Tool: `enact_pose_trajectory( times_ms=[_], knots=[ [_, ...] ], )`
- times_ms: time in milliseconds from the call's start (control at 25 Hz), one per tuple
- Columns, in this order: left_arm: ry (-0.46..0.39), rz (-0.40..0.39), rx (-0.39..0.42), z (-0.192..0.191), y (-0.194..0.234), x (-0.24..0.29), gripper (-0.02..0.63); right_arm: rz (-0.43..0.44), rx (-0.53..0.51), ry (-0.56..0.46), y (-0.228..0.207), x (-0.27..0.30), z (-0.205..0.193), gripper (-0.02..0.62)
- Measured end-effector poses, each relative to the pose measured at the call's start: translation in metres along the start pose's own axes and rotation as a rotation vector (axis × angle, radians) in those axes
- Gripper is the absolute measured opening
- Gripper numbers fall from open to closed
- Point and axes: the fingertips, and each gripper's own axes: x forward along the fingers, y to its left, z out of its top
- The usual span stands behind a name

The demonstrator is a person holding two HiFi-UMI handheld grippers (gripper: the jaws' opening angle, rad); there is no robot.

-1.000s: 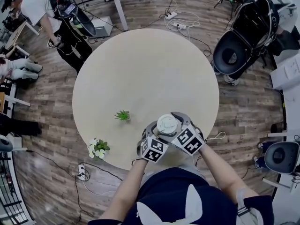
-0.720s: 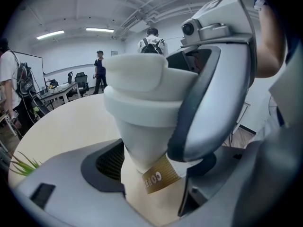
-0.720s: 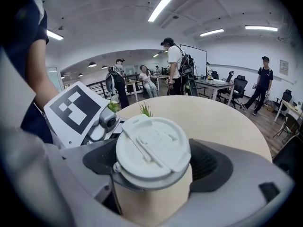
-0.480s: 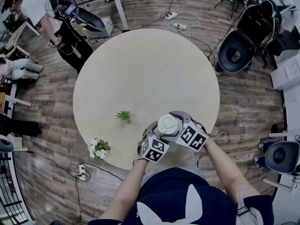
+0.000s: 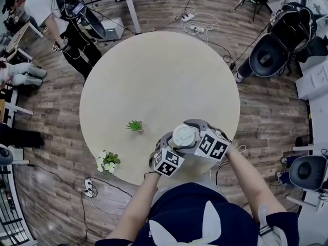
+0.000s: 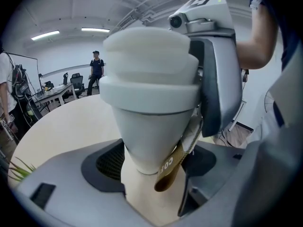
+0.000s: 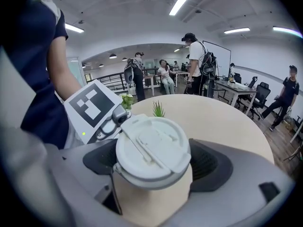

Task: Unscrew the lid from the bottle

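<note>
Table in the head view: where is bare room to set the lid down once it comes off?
The far half of the table is bare, and so is the right side past the right gripper. The near edge is crowded: left gripper on the bottle, right gripper on the lid, with the green plant and white flowers to their left.

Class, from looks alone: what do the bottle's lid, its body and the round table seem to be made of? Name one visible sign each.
Lid: likely moulded plastic, matt white, with crisp raised ridges. Bottle body: smooth pale matt wall, plastic or coated metal, unclear. Table: pale matt top, probably laminate.
</note>
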Motion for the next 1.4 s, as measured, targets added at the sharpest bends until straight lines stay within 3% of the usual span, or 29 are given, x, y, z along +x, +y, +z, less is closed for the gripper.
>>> enact_pose_trajectory(
  times_ms=[1400],
  knots=[
    [0.014, 0.003, -0.033, -0.002, 0.0, 0.0, 0.344, -0.091, 0.247, -0.195, -0.009, -0.033, 0.018, 0.456]
  ],
)
